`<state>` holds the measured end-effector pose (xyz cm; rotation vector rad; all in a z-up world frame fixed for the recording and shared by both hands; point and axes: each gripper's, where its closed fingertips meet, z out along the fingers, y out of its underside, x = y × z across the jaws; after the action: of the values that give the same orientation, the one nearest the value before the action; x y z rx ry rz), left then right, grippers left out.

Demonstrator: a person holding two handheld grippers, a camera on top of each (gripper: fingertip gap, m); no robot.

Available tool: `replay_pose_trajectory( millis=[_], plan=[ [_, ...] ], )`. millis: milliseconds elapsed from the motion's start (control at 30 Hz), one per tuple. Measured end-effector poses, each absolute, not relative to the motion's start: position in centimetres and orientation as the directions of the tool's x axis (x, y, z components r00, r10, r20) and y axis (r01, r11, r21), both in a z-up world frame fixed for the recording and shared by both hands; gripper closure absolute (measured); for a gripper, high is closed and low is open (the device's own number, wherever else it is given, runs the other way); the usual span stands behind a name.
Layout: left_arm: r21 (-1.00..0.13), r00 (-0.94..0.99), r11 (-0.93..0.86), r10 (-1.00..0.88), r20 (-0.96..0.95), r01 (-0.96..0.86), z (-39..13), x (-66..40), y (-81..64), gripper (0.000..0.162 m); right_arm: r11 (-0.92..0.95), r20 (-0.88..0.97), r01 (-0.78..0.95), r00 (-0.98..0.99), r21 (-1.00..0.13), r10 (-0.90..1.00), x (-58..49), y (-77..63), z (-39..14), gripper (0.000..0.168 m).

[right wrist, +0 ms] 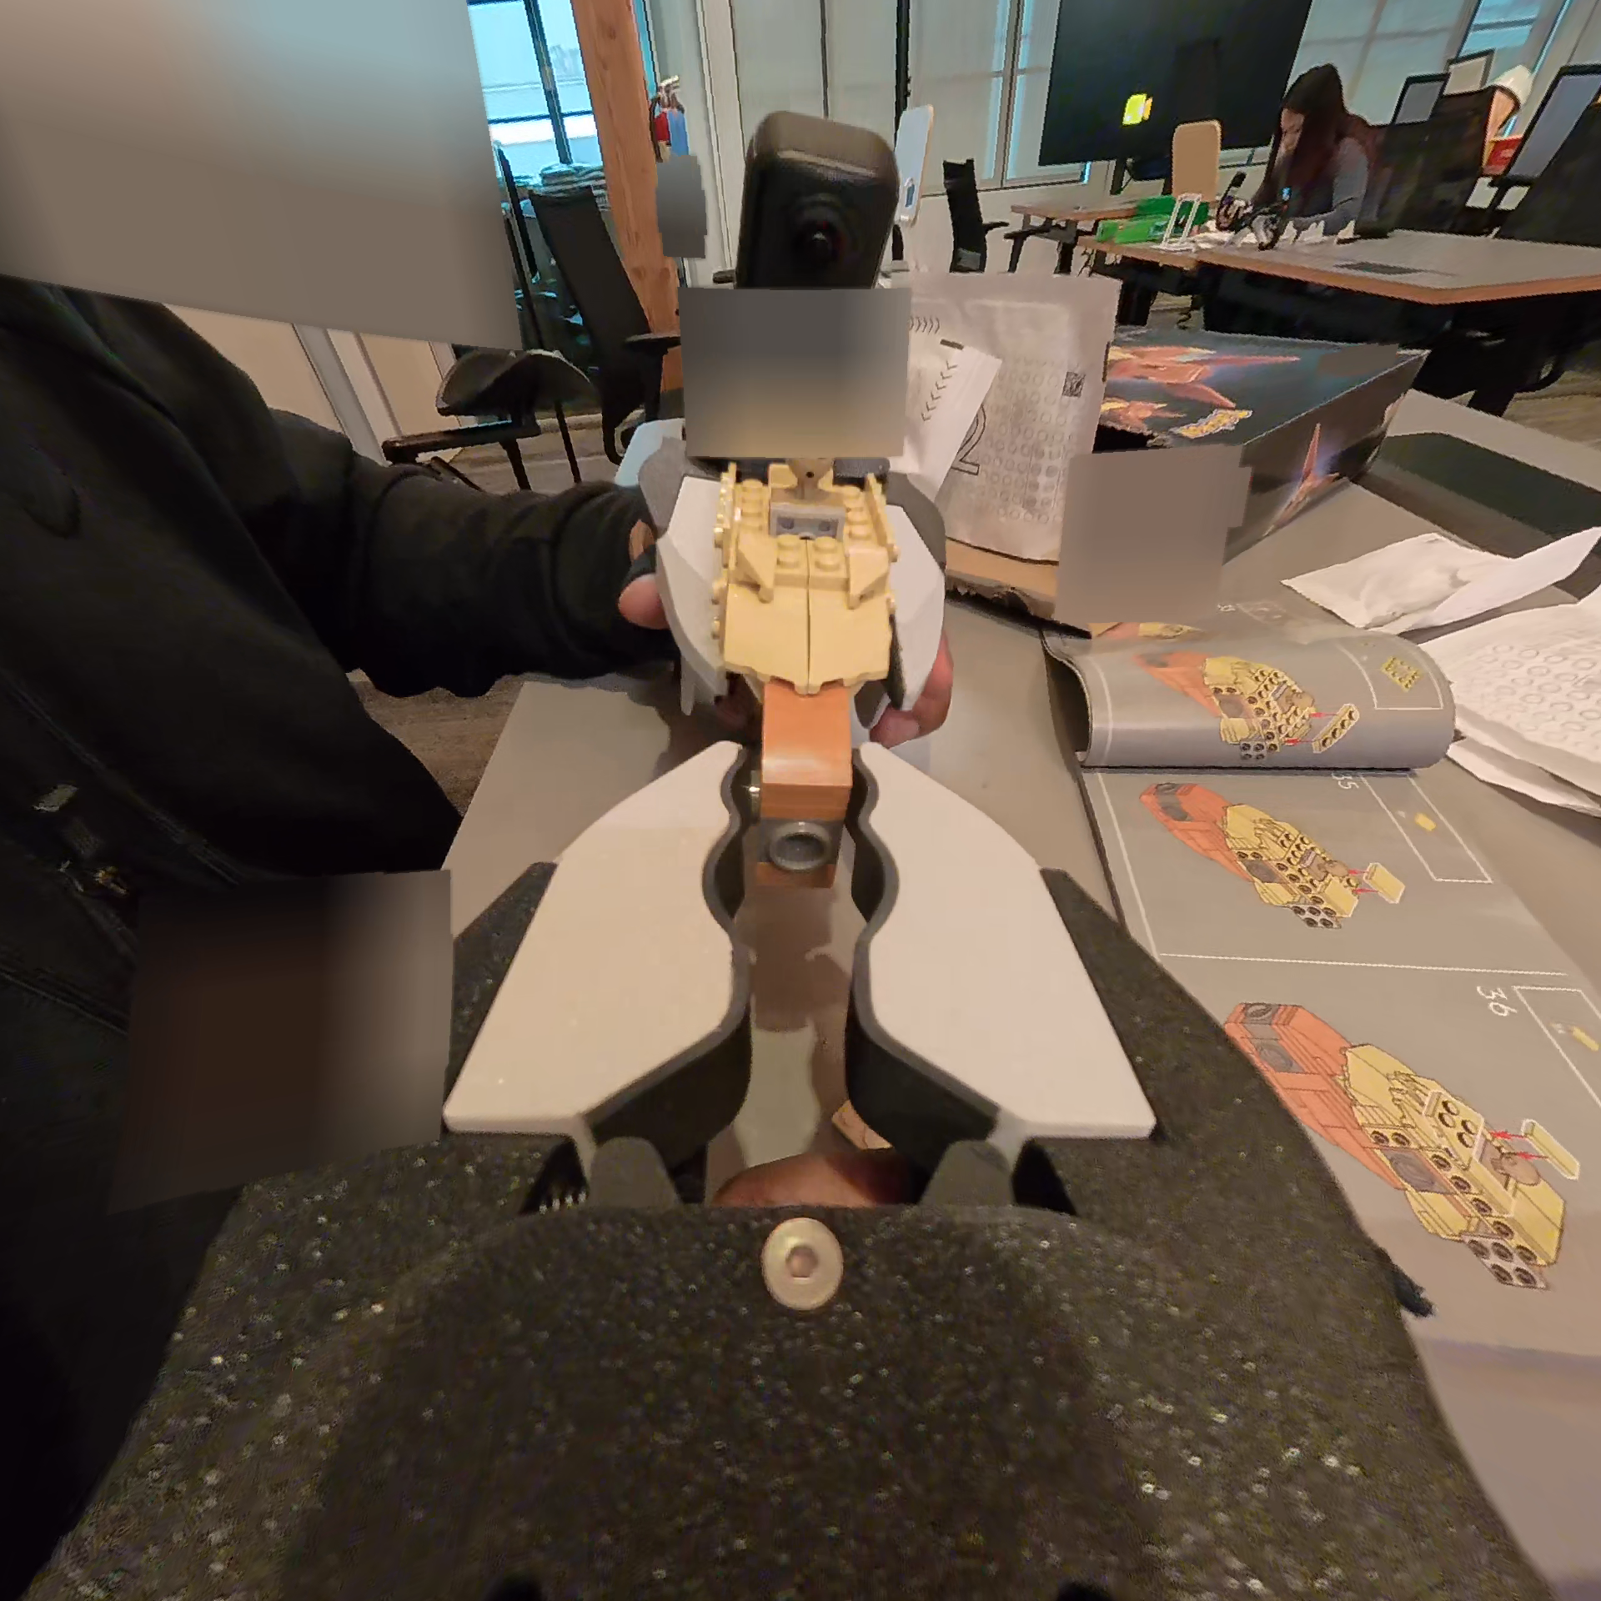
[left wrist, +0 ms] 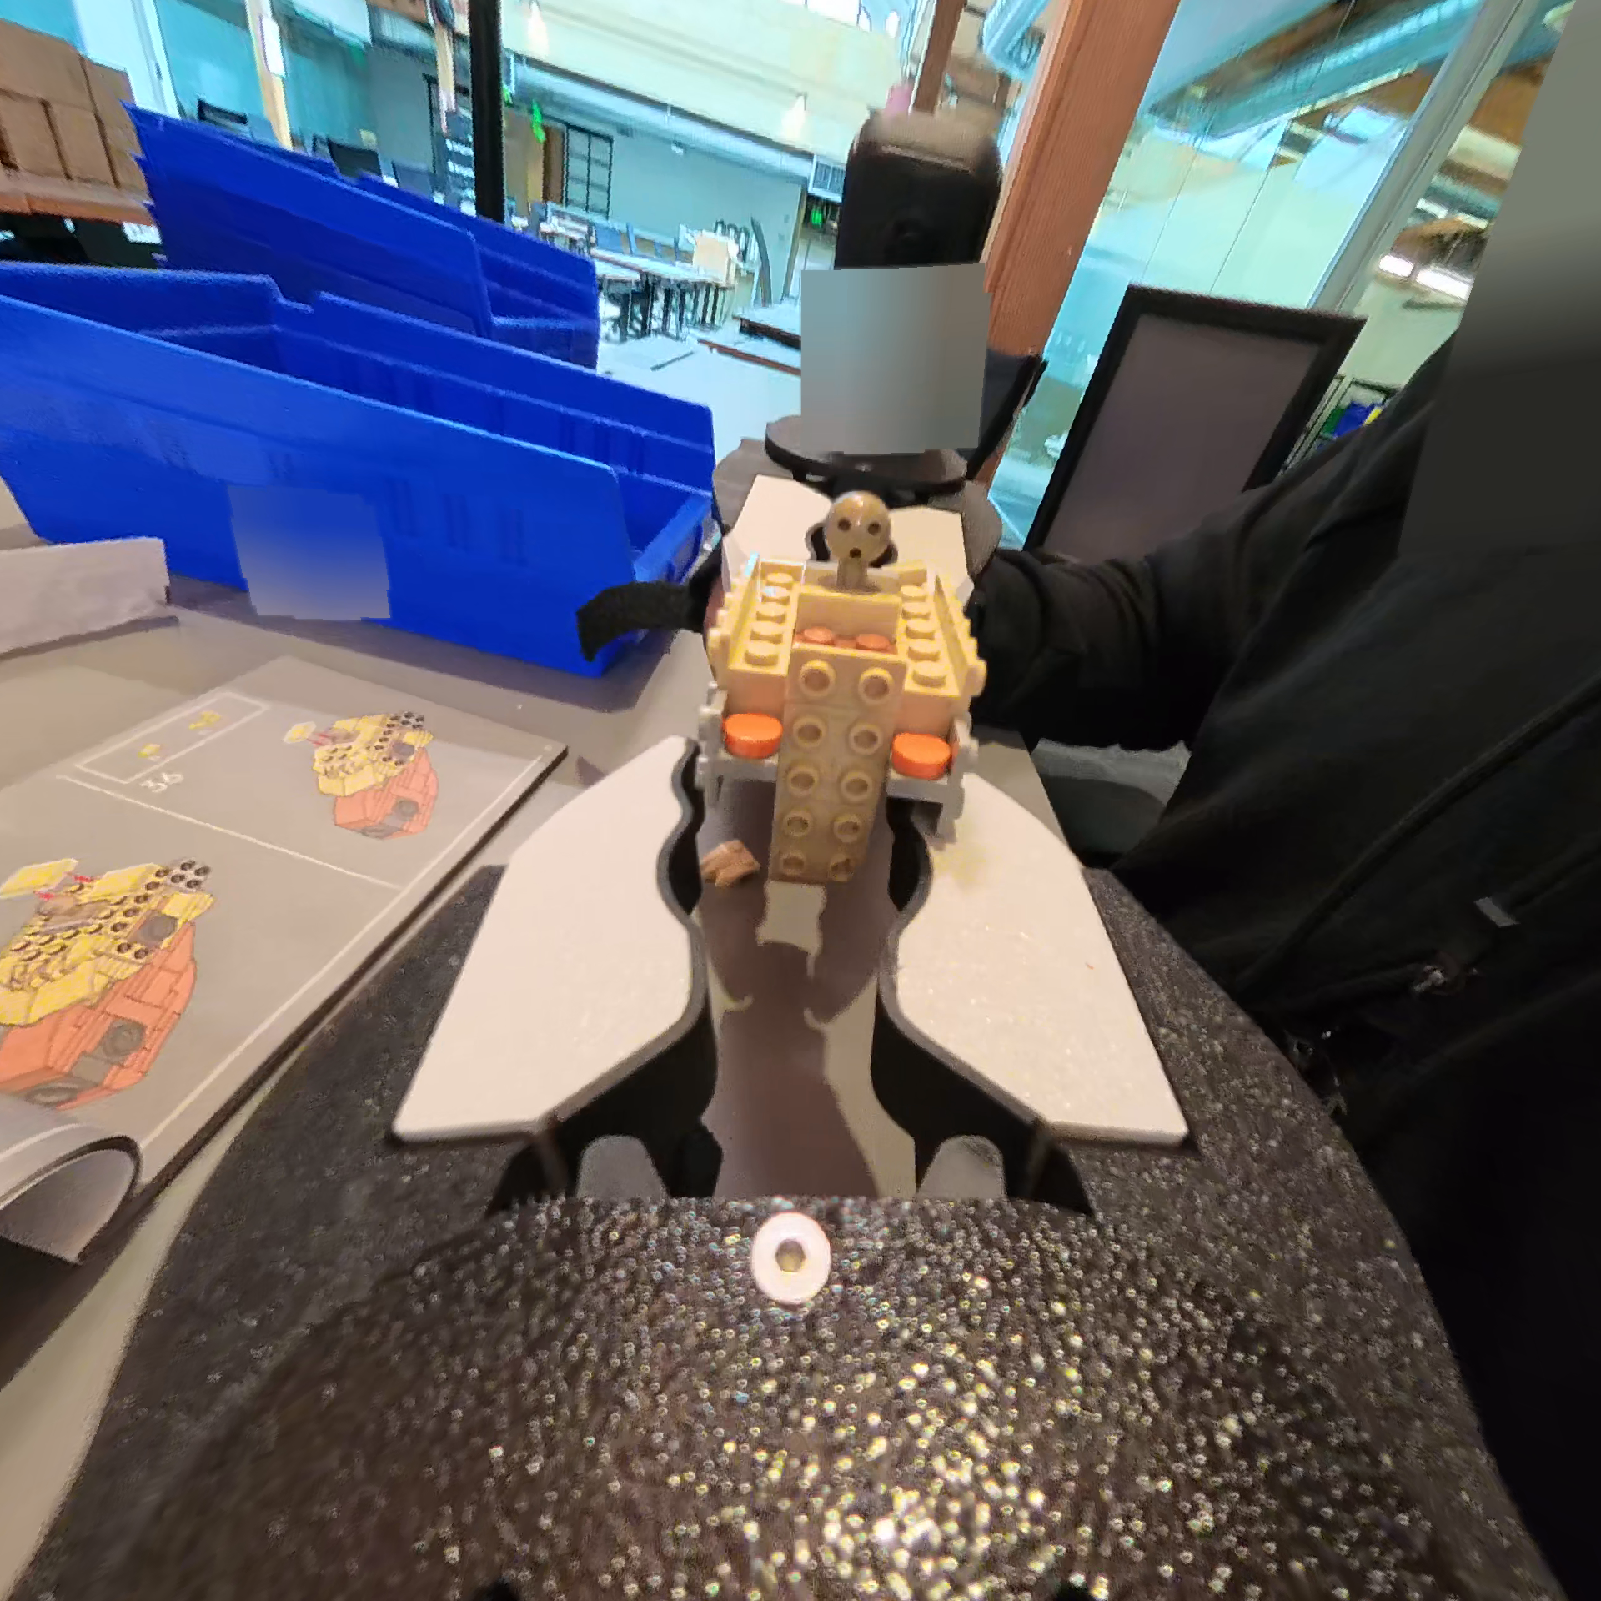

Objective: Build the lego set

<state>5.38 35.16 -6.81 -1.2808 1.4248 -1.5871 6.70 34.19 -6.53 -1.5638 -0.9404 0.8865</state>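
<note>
Under my left gripper (left wrist: 793, 832) I see a grey table (left wrist: 95, 693). To its left an open instruction booklet (left wrist: 260, 832) lies flat, with blue bins (left wrist: 346, 450) beyond it. A small brown piece (left wrist: 730, 865) lies just below the fingertips. Right of my right gripper (right wrist: 797, 832), white paper bags (right wrist: 1429, 563) and a dark box (right wrist: 1256, 407) rest farther out.

Both views are bright with even daylight from large windows (left wrist: 1299, 173) behind, and shadows on the grey table (right wrist: 606, 719) are soft. The wide-angle lenses bend straight lines near the edges. Glints speckle the black gripper housing (left wrist: 780, 1429). The blue bins (left wrist: 346, 433) look slightly blurred, while the centre stays sharp.
</note>
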Motion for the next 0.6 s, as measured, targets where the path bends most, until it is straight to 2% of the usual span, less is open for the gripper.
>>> replay_pose_trajectory(
  millis=[200, 400, 600],
  plan=[
    [-0.97, -0.335, -0.213, -0.911, 0.24, -0.114, -6.4, 5.7, 34.9, 0.138, -0.143, -0.073, 0.134, 0.43, -0.981, 0.9, 6.5, 34.6, -6.5, 0.148],
    [-0.97, -0.338, -0.228, -0.909, 0.244, -0.088, -6.1, 5.7, 35.0, 0.139, -0.126, -0.042, 0.159, 0.448, -0.979, 0.893, 6.5, 34.8, -6.1, 0.147],
    [-0.968, -0.277, -0.245, -0.928, 0.25, -0.055, -5.8, 6.0, 36.4, 0.14, -0.017, 0.146, 0.277, 0.556, -0.961, 0.819, 7.3, 36.3, -5.7, 0.137]
  ],
)
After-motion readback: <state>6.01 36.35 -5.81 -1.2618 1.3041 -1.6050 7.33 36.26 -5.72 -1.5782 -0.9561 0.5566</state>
